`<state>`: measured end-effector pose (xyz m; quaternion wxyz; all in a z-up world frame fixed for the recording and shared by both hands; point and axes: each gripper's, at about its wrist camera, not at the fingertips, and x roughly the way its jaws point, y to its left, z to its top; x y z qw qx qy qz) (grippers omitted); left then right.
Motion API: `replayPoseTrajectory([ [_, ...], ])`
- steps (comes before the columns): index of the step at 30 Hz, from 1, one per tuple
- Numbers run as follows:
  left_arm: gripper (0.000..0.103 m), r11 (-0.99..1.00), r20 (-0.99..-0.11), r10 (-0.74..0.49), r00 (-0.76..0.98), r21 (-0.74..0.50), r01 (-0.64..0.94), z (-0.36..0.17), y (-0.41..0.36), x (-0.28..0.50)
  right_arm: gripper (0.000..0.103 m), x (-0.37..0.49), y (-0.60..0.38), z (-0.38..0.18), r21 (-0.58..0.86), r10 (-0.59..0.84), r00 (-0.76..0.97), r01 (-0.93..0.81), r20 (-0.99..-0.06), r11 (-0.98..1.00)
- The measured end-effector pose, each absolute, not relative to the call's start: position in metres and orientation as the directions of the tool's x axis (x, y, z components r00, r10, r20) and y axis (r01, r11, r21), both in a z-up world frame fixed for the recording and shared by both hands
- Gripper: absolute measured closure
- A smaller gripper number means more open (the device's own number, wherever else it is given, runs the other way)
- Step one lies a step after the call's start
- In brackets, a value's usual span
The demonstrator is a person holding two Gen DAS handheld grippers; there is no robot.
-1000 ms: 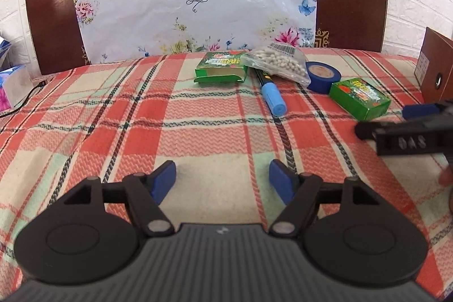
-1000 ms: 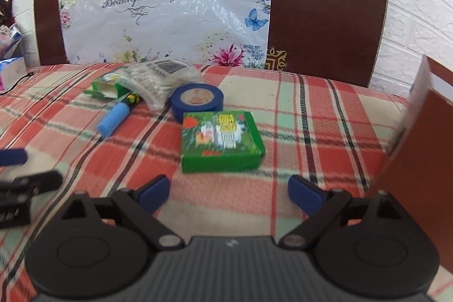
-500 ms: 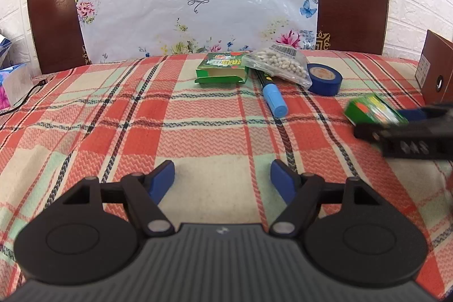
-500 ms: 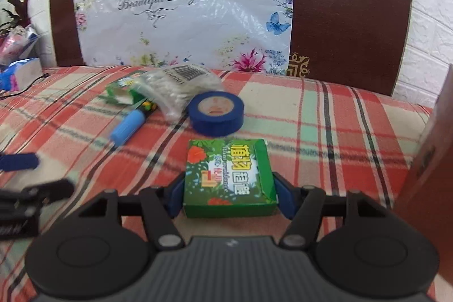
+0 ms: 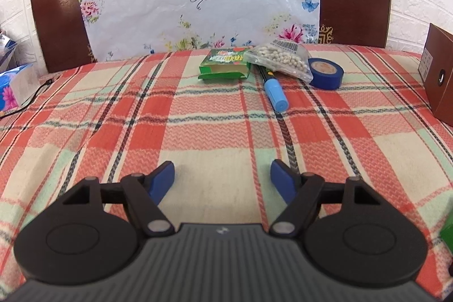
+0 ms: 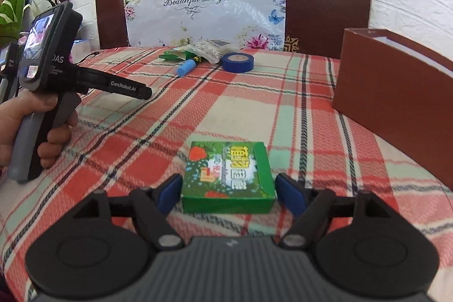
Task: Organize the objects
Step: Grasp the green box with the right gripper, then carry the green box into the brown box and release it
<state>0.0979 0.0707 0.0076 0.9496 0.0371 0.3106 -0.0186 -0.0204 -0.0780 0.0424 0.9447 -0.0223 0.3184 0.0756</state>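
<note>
Lifted from the bed, our right gripper (image 6: pixel 228 188) grasps a box (image 6: pixel 228 177); left gripper (image 5: pixel 222 174) released; tape (image 6: pixel 237 62), pen (image 6: pixel 187 66) at the far edge.

surface: checked cloth (image 5: pixel 215 132) | top middle: green box (image 5: pixel 225 63), bag of beads (image 5: pixel 281 60), blue pen (image 5: pixel 273 88), blue tape roll (image 5: pixel 325 73) | right edge: brown box (image 5: pixel 438 78)

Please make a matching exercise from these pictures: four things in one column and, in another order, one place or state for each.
1. green box
2. tape
3. marker
4. left tool

a. open, holding nothing
b. partly under the bean bag
c. between the right tool's fingers
d. blue roll lying flat

Pairs: 1-c, 2-d, 3-b, 4-a
</note>
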Motion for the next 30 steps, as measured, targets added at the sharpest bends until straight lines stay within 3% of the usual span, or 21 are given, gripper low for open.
replayPoseTrajectory([
  [2,0.03,0.997,-0.632,-0.064,0.772,-0.016,0.069,0.014,0.072,0.088,0.026,-0.022,-0.081,0.043,0.013,0.131,0.784,-0.155,-0.607,0.988],
  [6,0.041,0.95,-0.677,-0.311,0.667,-0.221,0.219,0.031,0.054,0.059,0.022,-0.025,-0.083,0.041,0.012,0.142,0.782,-0.169,-0.606,0.985],
  [9,0.049,0.891,-0.72,-0.447,0.531,-0.308,0.333,0.036,0.02,0.047,0.022,-0.027,-0.082,0.039,0.009,0.144,0.782,-0.173,-0.606,0.985],
  [11,0.049,0.873,-0.739,-0.472,0.481,-0.316,0.371,0.034,-0.001,0.045,0.025,-0.027,-0.083,0.039,0.012,0.147,0.783,-0.176,-0.605,0.984],
  [12,0.049,0.865,-0.744,-0.483,0.462,-0.325,0.381,0.03,-0.013,0.046,0.035,-0.027,-0.082,0.039,0.012,0.151,0.783,-0.18,-0.604,0.984],
  [13,0.049,0.858,-0.741,-0.496,0.453,-0.336,0.389,0.028,-0.02,0.046,0.04,-0.027,-0.082,0.039,0.008,0.154,0.784,-0.187,-0.601,0.982],
  [17,0.055,0.846,-0.738,-0.51,0.442,-0.338,0.411,0.037,-0.045,0.049,0.041,-0.033,-0.083,0.042,-0.009,0.118,0.807,-0.151,-0.579,0.988],
  [21,0.064,0.796,-0.67,-0.585,0.457,-0.364,0.483,0.076,-0.073,0.062,0.041,-0.039,-0.111,0.061,0.026,0.061,0.881,-0.056,-0.469,0.998],
  [26,0.064,0.72,-0.576,-0.659,0.484,-0.298,0.627,0.124,-0.147,0.081,0.041,-0.032,-0.154,0.101,-0.092,-0.149,0.948,0.128,-0.281,0.987],
  [30,0.063,0.692,-0.554,-0.677,0.483,-0.258,0.674,0.13,-0.211,0.102,0.04,-0.014,-0.206,0.118,-0.065,-0.261,0.932,0.253,-0.25,0.965],
])
